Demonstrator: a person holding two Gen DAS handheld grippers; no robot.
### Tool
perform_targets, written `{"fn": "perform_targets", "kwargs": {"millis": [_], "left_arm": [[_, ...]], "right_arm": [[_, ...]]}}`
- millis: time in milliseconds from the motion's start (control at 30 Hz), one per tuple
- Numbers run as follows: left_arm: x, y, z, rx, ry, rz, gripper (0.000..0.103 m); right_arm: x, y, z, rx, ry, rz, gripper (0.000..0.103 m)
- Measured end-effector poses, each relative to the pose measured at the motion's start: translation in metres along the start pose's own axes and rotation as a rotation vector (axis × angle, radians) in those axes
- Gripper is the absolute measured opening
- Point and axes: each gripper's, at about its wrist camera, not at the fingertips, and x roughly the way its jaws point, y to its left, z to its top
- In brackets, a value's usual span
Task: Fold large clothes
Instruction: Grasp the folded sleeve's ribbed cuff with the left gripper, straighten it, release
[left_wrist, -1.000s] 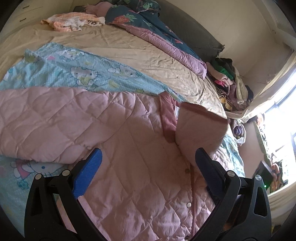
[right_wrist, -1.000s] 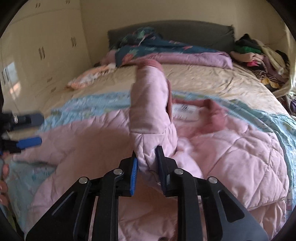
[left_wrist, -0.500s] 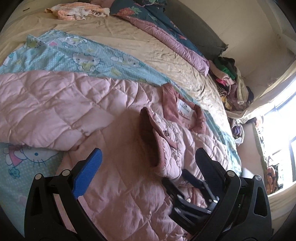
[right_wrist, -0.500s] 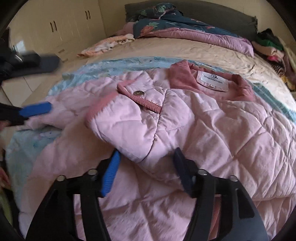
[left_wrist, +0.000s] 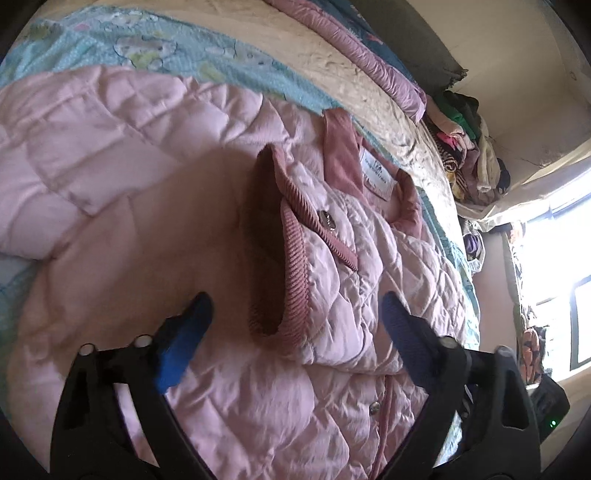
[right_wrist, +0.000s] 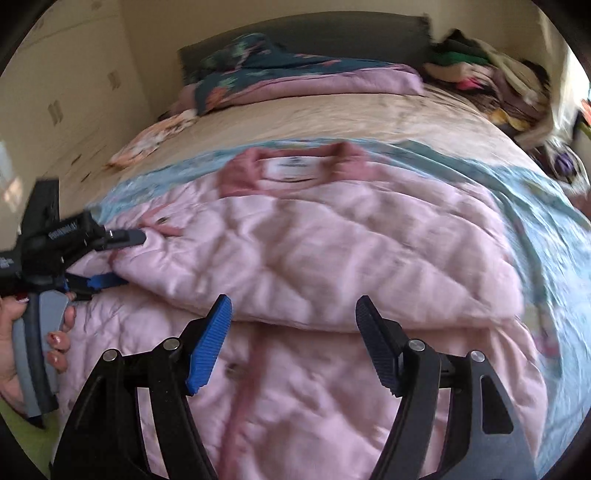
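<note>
On the bed (right_wrist: 332, 114), quilted pink jacket (left_wrist: 258, 406) spread flat, ribbed-cuff sleeve (left_wrist: 295, 280) folded across, left gripper (left_wrist: 295, 325) jaws just narrowing, empty, right gripper (right_wrist: 293, 332) released, empty.

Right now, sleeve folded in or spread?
Folded in. The sleeve lies across the jacket chest, cuff beside the collar.

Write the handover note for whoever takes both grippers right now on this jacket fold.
Right gripper: fingers open, nothing between them; its jaws have just been opening after dropping the sleeve.
Left gripper: open, jaws just closing slightly, fingers either side of the sleeve cuff, not pressing on it.
Pink quilted jacket lies flat on the blue blanket on the bed, collar toward the headboard.
Done: one sleeve folded across the chest.
Left: the other sleeve, spread out to the side, then fold the body.
</note>
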Motion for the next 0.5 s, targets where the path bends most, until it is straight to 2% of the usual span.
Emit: {"fn": "perform_targets", "kwargs": {"millis": [67,100,167,200,333,500], "left_arm": [[0.003,-0.002,-0.001,0.010,-0.004,0.016,0.081],[0.004,-0.006,-0.003,0.029,-0.010,0.023,0.075],[0.007,-0.011,-0.003,0.057,-0.012,0.021,0.060],[0.009,-0.014,-0.005,0.079,-0.010,0.018,0.047],[0.006,-0.027,-0.007,0.149,-0.046,0.044,0.016],[-0.024,-0.036,0.004,0.203,-0.140,0.029,0.013]], "right_arm": [[-0.007,-0.020,-0.005,0.015,-0.005,-0.033,0.068],[-0.010,-0.027,-0.007,0.020,-0.005,-0.049,0.068],[-0.015,-0.044,-0.014,0.037,0.000,-0.093,0.068],[-0.018,-0.055,-0.017,0.058,0.002,-0.105,0.068],[-0.023,-0.080,-0.023,0.125,0.002,-0.126,0.069],[-0.032,-0.090,-0.019,0.126,-0.021,-0.151,0.069]]}}
